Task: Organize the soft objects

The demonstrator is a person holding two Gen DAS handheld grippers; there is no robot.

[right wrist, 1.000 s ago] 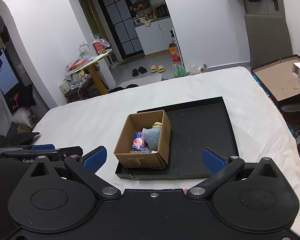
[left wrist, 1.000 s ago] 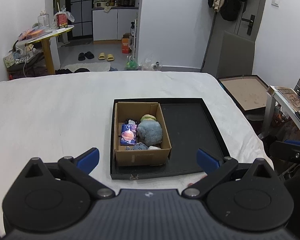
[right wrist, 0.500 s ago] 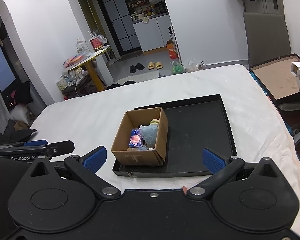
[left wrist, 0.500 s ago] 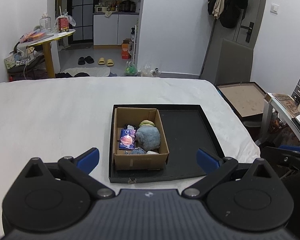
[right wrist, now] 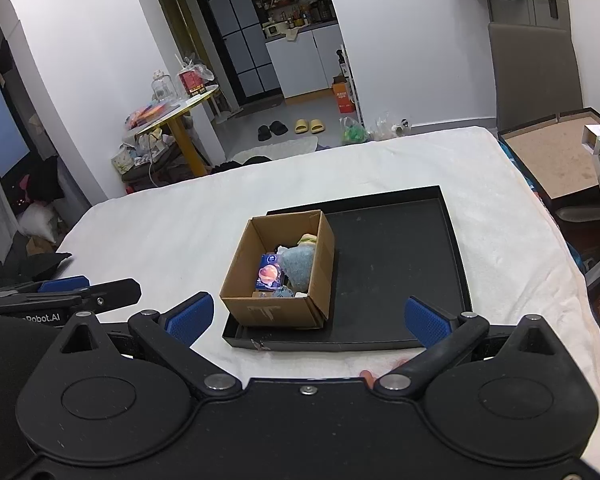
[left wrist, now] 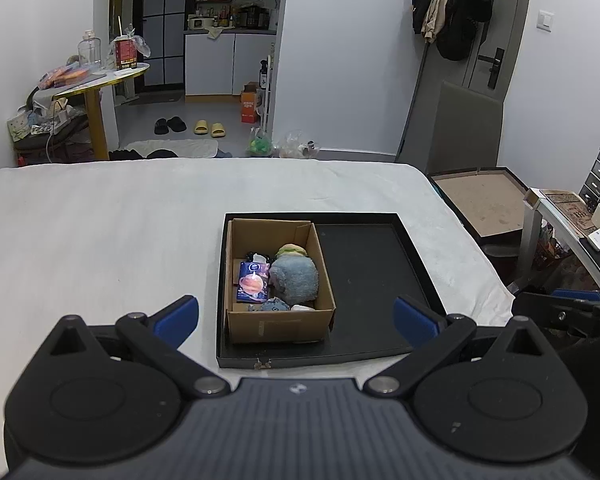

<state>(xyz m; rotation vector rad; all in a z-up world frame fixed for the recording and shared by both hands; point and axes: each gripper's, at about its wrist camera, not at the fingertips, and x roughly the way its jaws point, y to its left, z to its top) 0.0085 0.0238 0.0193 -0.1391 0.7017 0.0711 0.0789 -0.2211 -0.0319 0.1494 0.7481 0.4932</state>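
A cardboard box [left wrist: 278, 324] [right wrist: 276, 308] stands in the left part of a black tray [left wrist: 364, 268] [right wrist: 392, 264] on the white bed cover. Inside it lie a blue-grey plush toy [left wrist: 295, 275] [right wrist: 298, 265], a blue packet with an orange planet picture [left wrist: 253, 282] [right wrist: 269, 272], a green-and-yellow soft piece [left wrist: 291, 249] and smaller soft items near the front wall. My left gripper [left wrist: 296, 316] is held open, short of the box, with nothing between its fingers. My right gripper [right wrist: 308, 316] is open too, also short of the tray and empty.
The white bed cover [left wrist: 100, 232] spreads wide to the left of the tray. A second tray with a brown inside [left wrist: 480, 200] and a small desk [left wrist: 572, 220] stand beyond the bed's right edge. A yellow round table [left wrist: 100, 80] is far left.
Both grippers have drawn back and risen a little, so the box and tray look smaller and further off. Both stay open and empty.
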